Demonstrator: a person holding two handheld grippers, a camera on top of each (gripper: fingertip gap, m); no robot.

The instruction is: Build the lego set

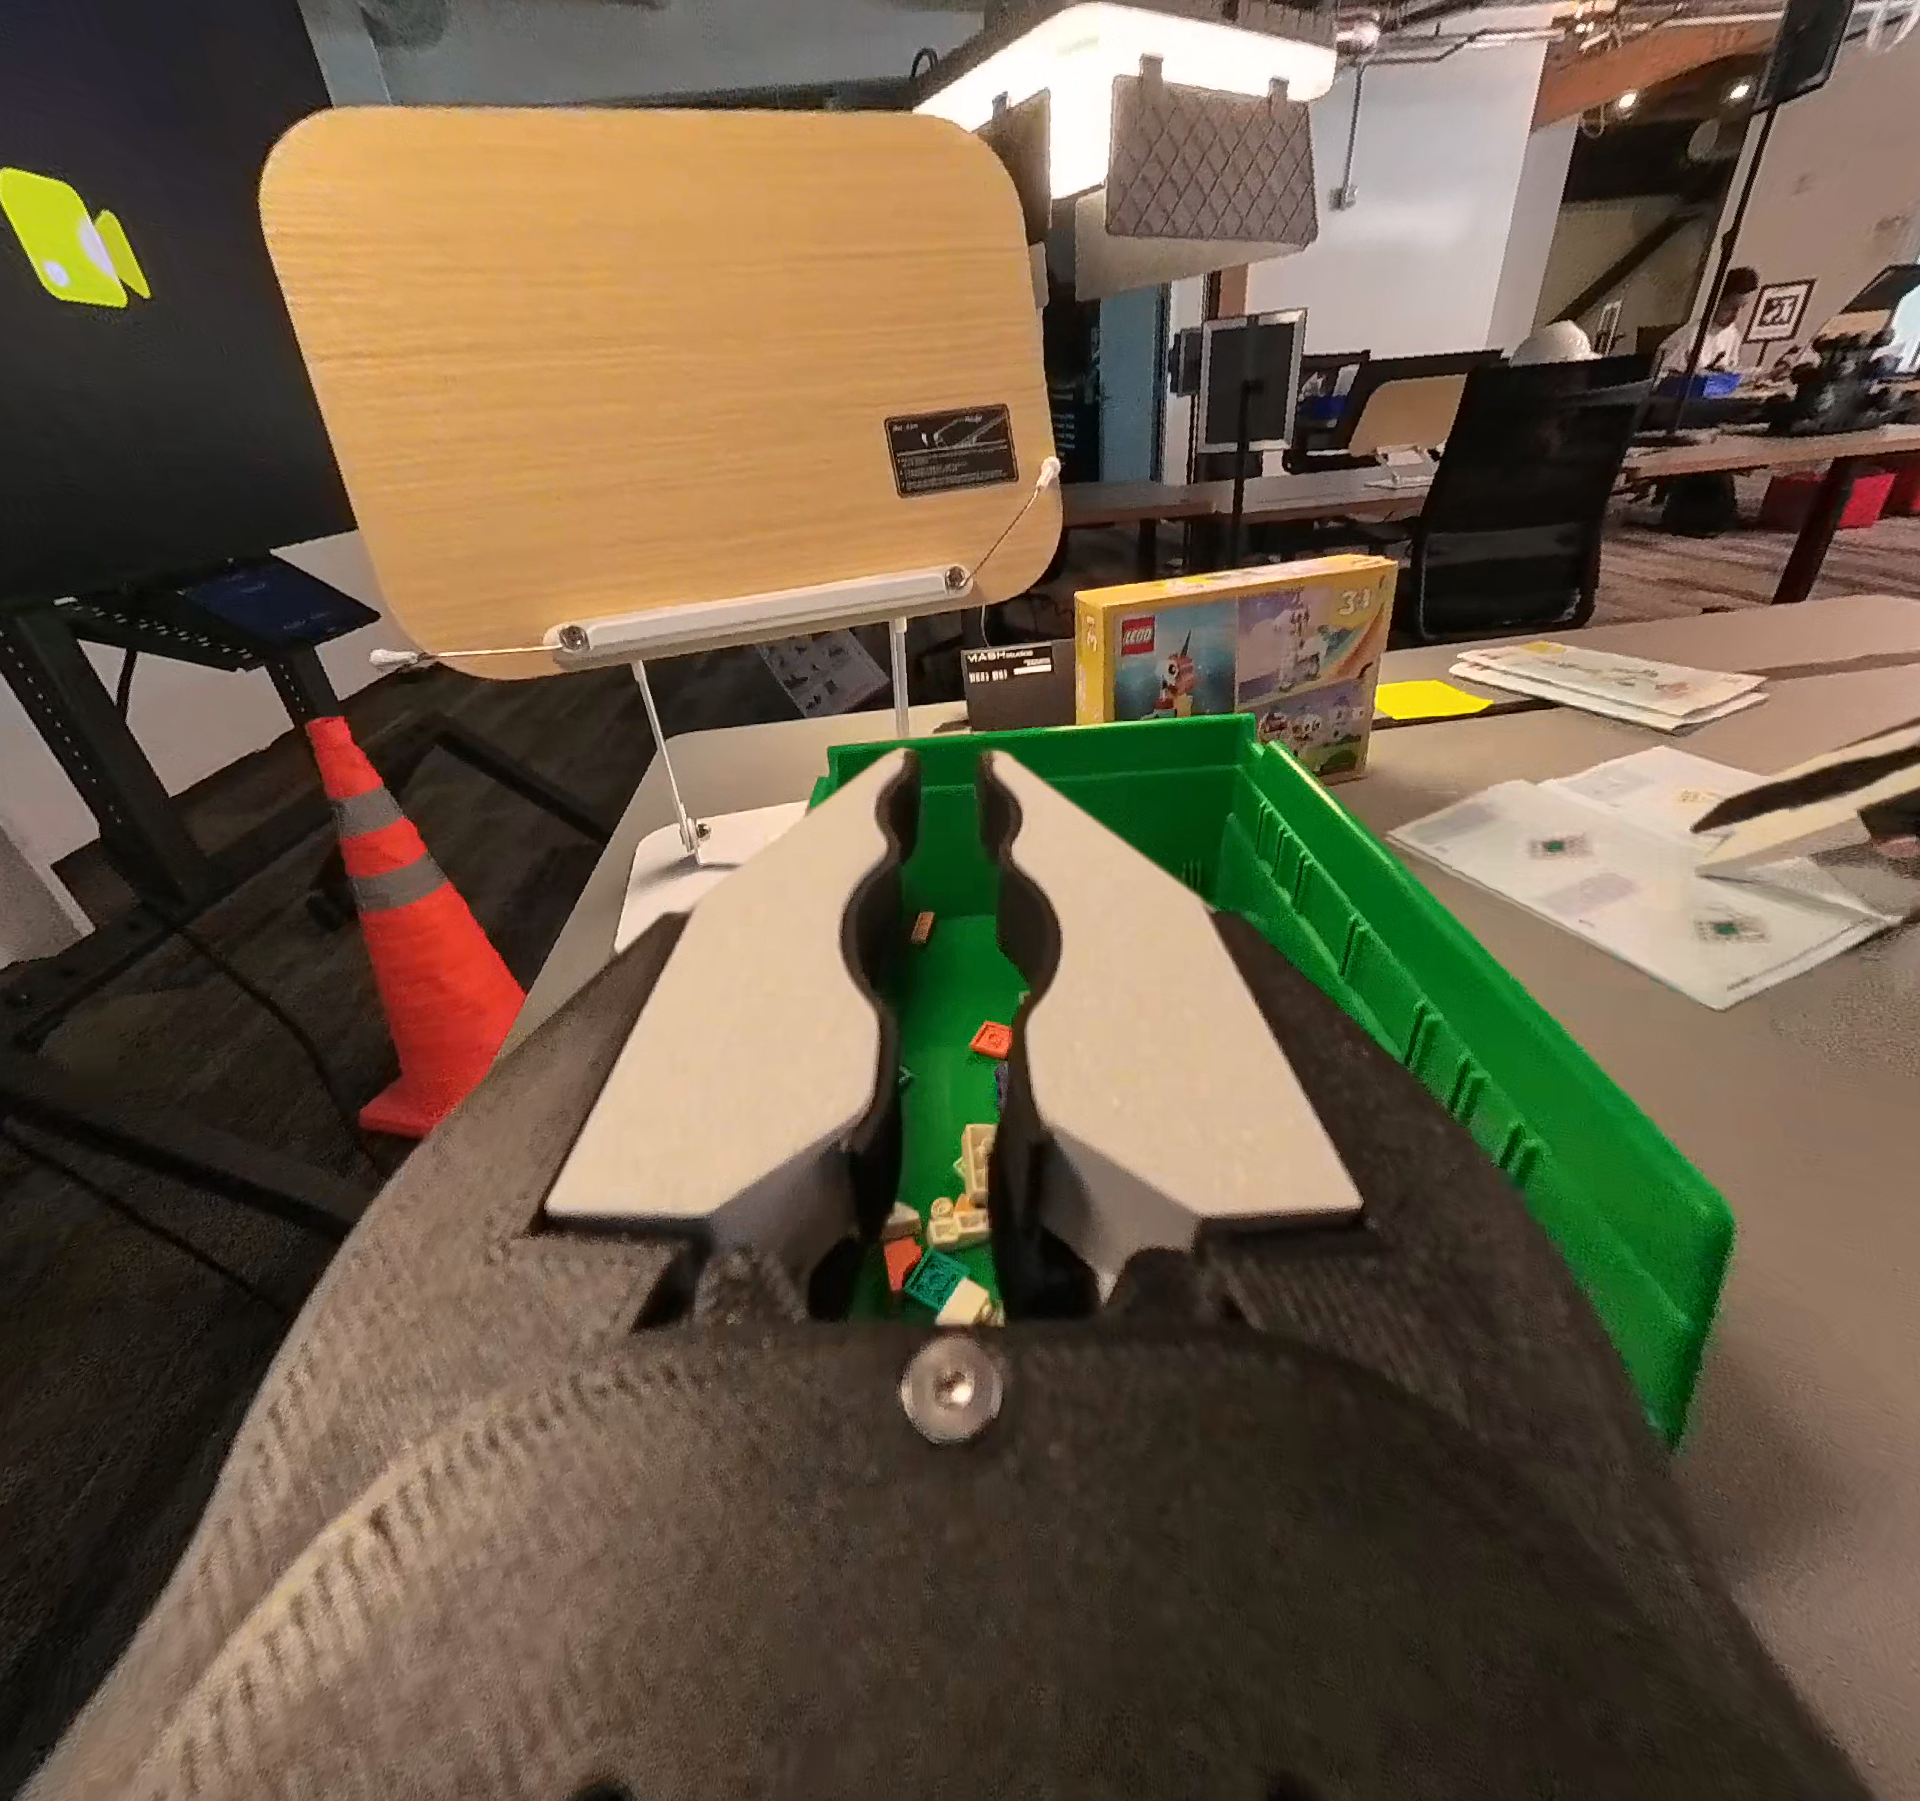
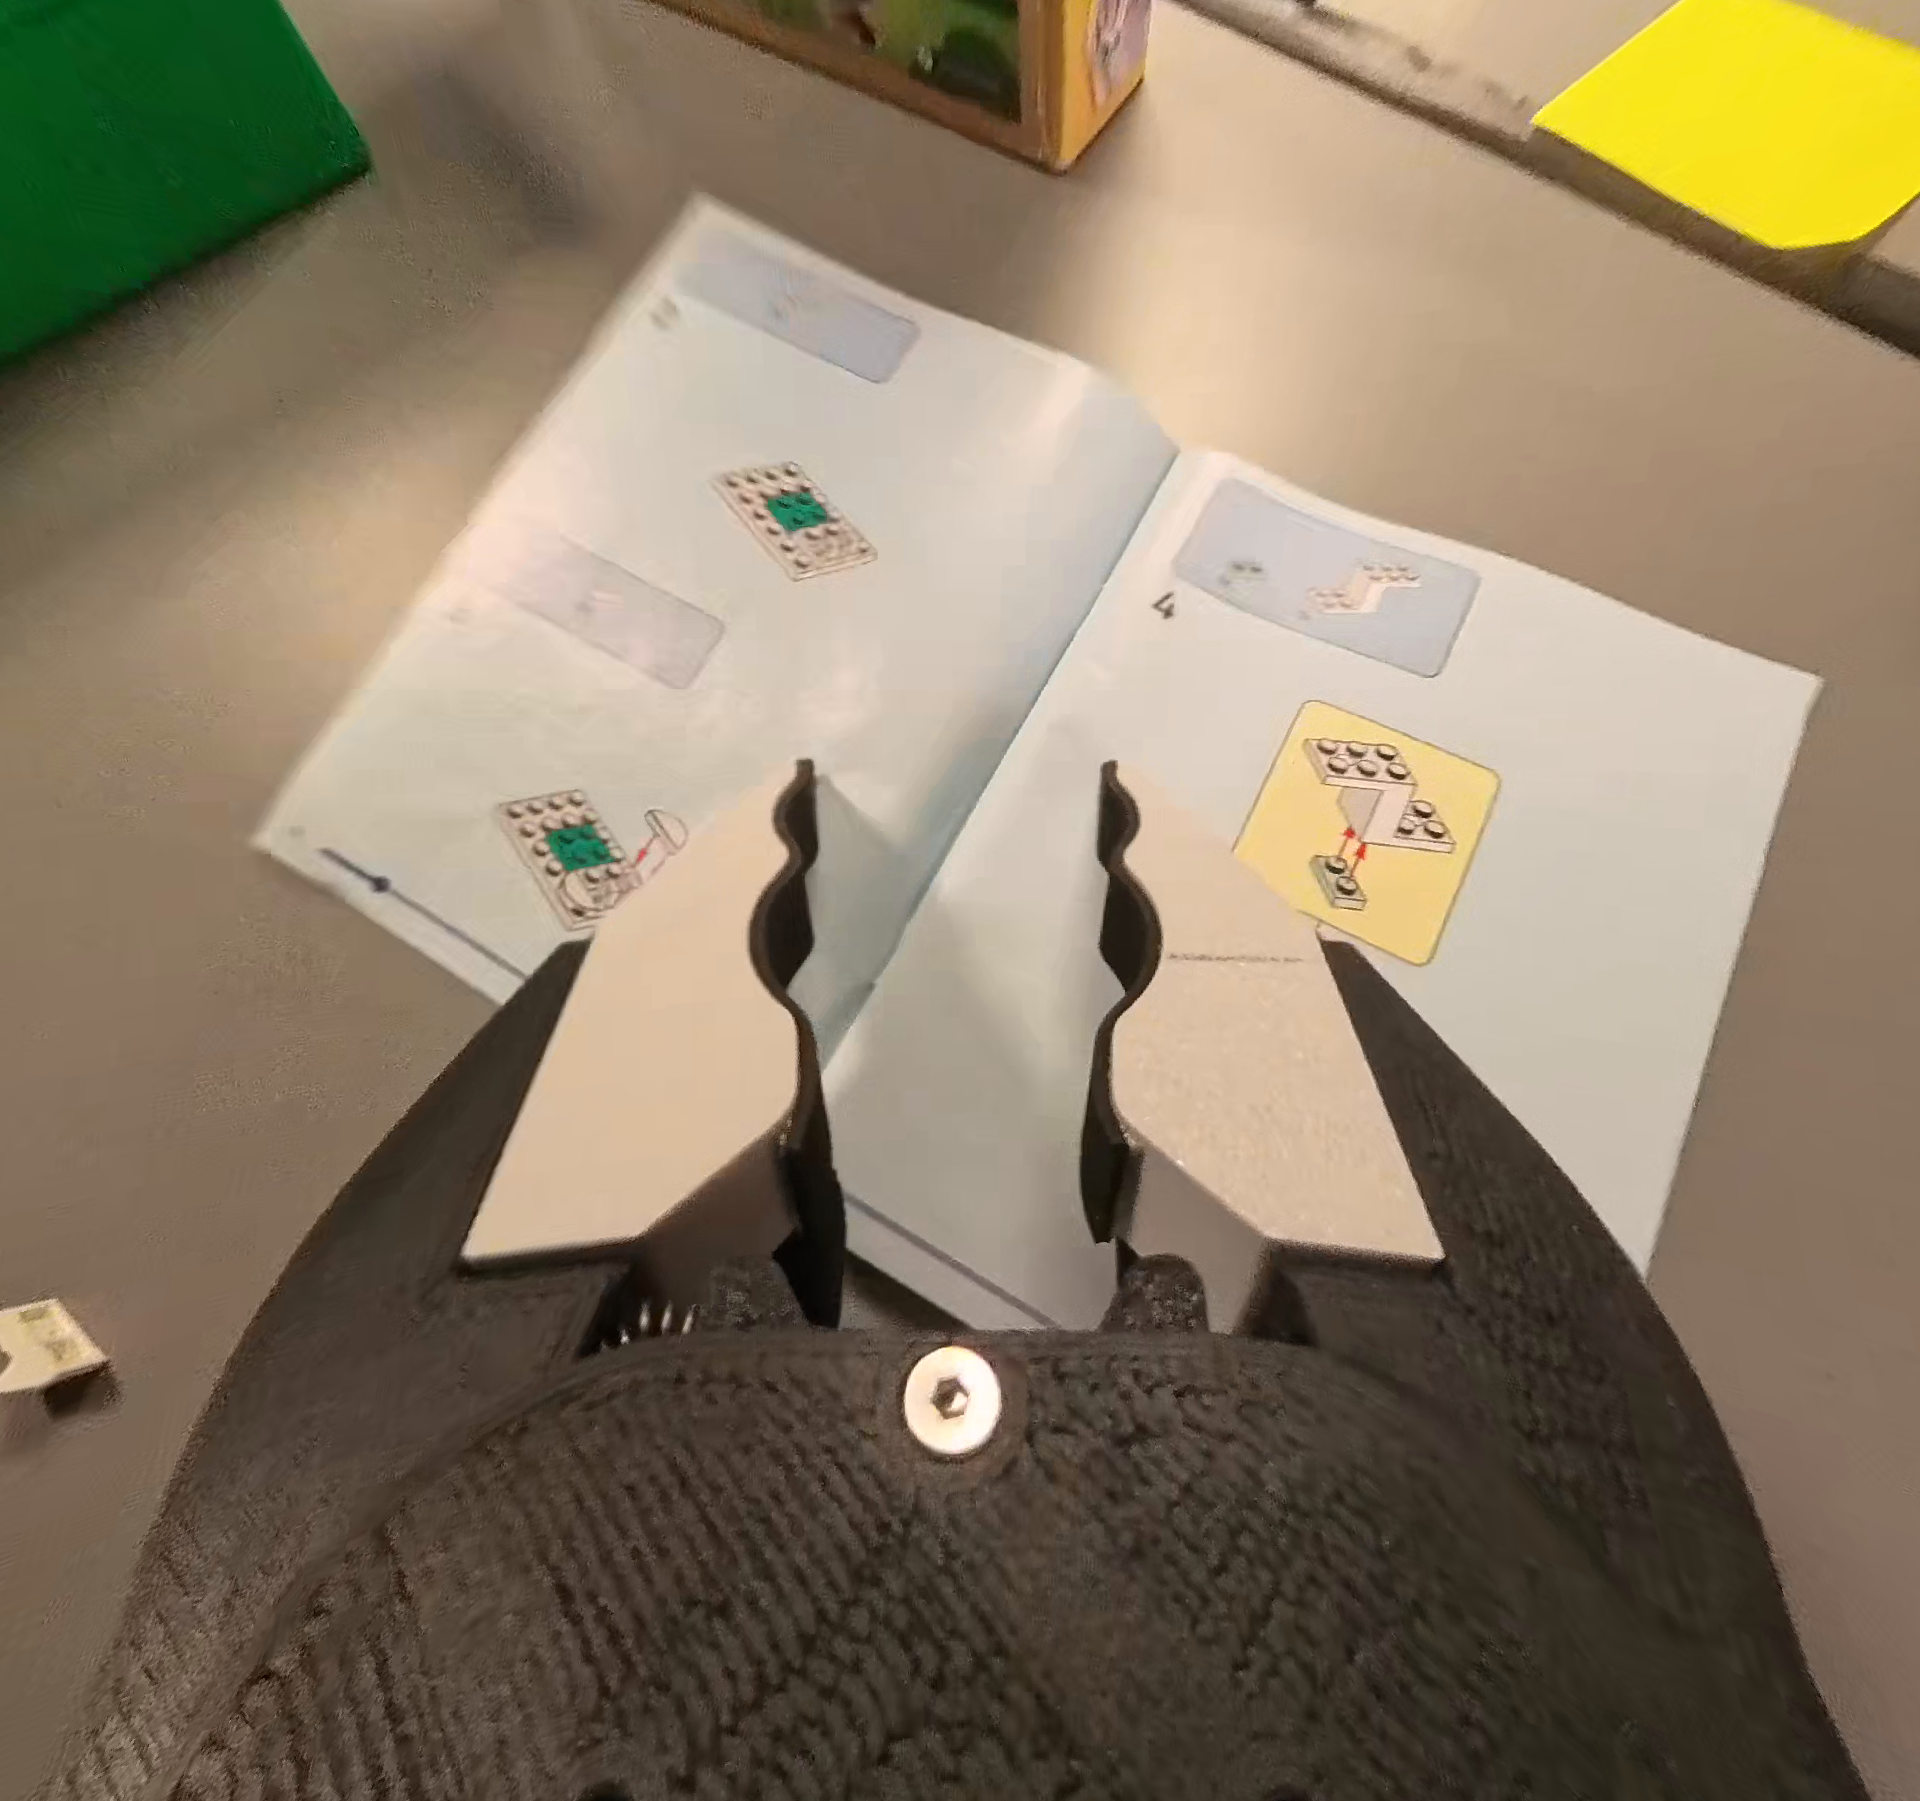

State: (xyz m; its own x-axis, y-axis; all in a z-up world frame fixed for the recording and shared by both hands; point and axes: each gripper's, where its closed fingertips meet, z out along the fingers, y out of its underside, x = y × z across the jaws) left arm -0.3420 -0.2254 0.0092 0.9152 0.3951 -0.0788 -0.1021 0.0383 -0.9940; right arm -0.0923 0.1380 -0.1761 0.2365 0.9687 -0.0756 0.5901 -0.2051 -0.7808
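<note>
Loose plastic bricks (image 1: 961, 1221), cream, orange and teal, lie on the floor of the green plastic parts bin (image 1: 1351, 920), seen through the gap of the left gripper (image 1: 948, 785) at the centre of the left wrist view. That gripper's grey fingers stand slightly apart with nothing between them, poised above the bin and pointing along its long axis, which runs away from the camera toward the upper middle of the frame. By my reading, the left gripper is the nearer one for picking a piece.

The right gripper (image 2: 956, 785) hangs with its jaws wide and empty over the pale blue instruction booklet (image 2: 966, 546), which lies open and flat on the grey table (image 2: 312, 463); its spine runs from lower centre to upper right. A small cream piece (image 2: 42, 1351) lies at the left edge of that view.

The yellow cardboard set box (image 1: 1236, 655) behind the bin bears a brand logo and printed pictures; a black label (image 1: 951, 449) sits on the wooden book stand (image 1: 644, 380). Their wording is left unread.
</note>
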